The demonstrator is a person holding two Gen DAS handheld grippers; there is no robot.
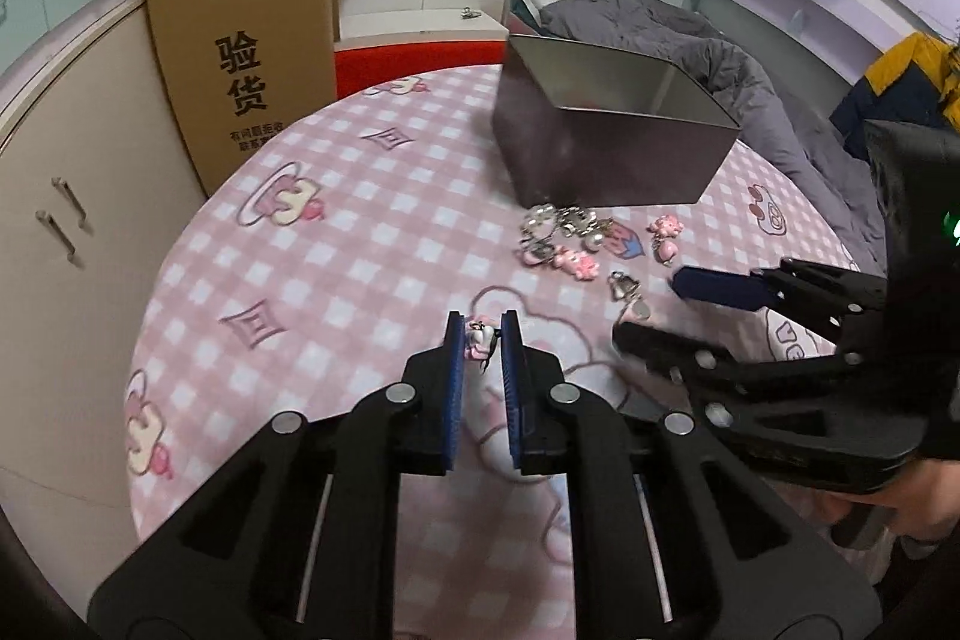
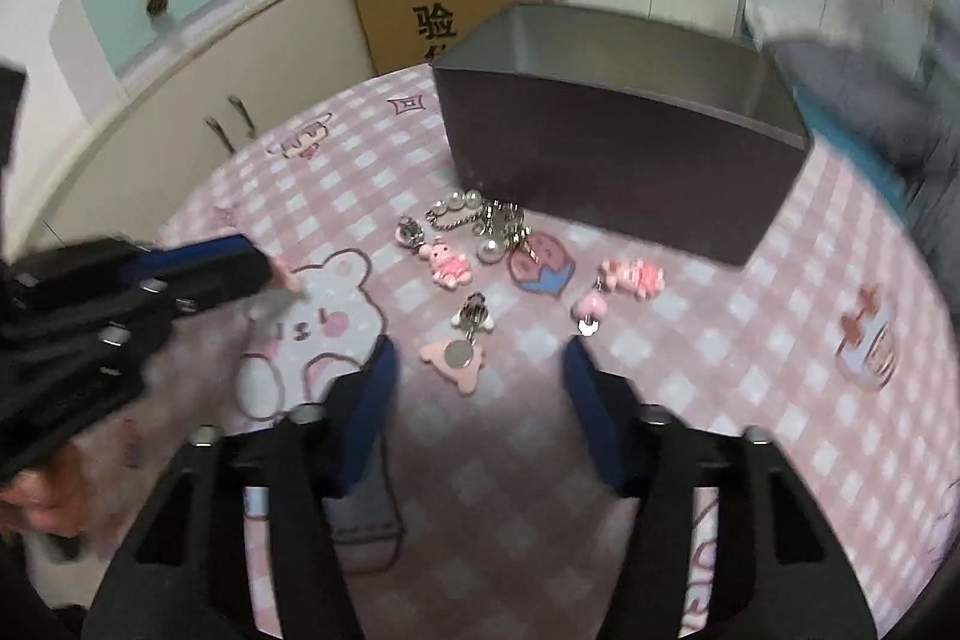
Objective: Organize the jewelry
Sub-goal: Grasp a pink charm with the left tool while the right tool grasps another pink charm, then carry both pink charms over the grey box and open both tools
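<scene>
My left gripper (image 1: 482, 334) is shut on a small pink and white charm (image 1: 480, 340), held above the pink checked cloth. My right gripper (image 2: 480, 364) is open and empty, just short of a pink clip-on earring (image 2: 459, 358). Beyond it lie a pink bunny charm (image 2: 447, 268), a pearl and chain piece (image 2: 474, 214), a pink flower earring (image 2: 630, 277) and a pink drop (image 2: 588, 307). The same pile shows in the left wrist view (image 1: 570, 238). An open dark metal box (image 2: 618, 166) stands behind the pile; it also shows in the left wrist view (image 1: 612, 148).
The pink checked cloth (image 1: 360, 244) covers a table. A cardboard box (image 1: 240, 52) leans against a cream cabinet (image 1: 66, 220) at the left. A bed with a grey duvet (image 1: 660, 34) lies behind. The left gripper (image 2: 180, 274) appears at the left of the right wrist view.
</scene>
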